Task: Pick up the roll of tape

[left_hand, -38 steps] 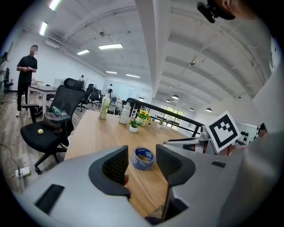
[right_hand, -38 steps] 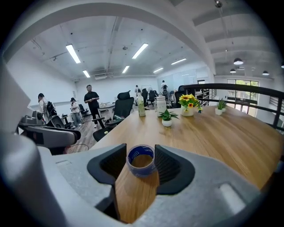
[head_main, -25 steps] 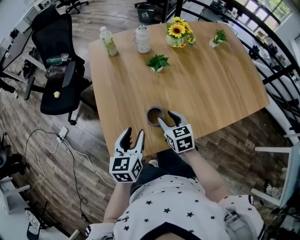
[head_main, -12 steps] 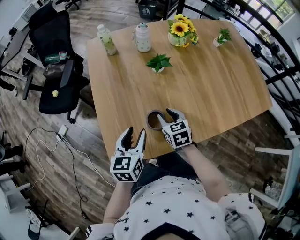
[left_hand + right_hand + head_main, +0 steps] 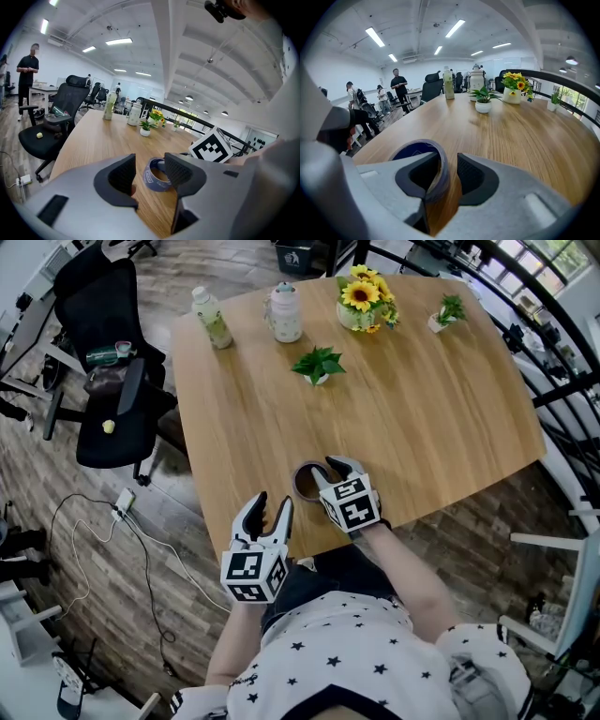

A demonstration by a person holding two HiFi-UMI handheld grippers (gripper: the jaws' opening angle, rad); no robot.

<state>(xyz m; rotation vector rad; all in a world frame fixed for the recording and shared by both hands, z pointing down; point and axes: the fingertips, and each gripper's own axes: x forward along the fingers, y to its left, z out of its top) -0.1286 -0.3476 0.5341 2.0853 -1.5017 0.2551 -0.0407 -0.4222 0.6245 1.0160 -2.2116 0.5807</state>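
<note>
In the head view, the roll of tape (image 5: 301, 484) is lying flat near the near edge of the wooden table (image 5: 422, 409), left of centre. The right gripper (image 5: 334, 472) is reaching onto the roll from the near side. The left gripper (image 5: 270, 511) is hovering at the table's near edge, to the near left of the roll, with its jaws spread. In the left gripper view, the left gripper (image 5: 150, 162) is standing open with nothing between its jaws, and the roll (image 5: 153, 179) is showing beyond them on the table, with the right gripper's marker cube (image 5: 211, 145) to its right. In the right gripper view, the right gripper (image 5: 449, 162) is straddling the roll's wall (image 5: 440, 180). One jaw is sitting inside the ring and the other outside. The jaws have just been closing, and a gap is showing between the outer pad and the tape.
</note>
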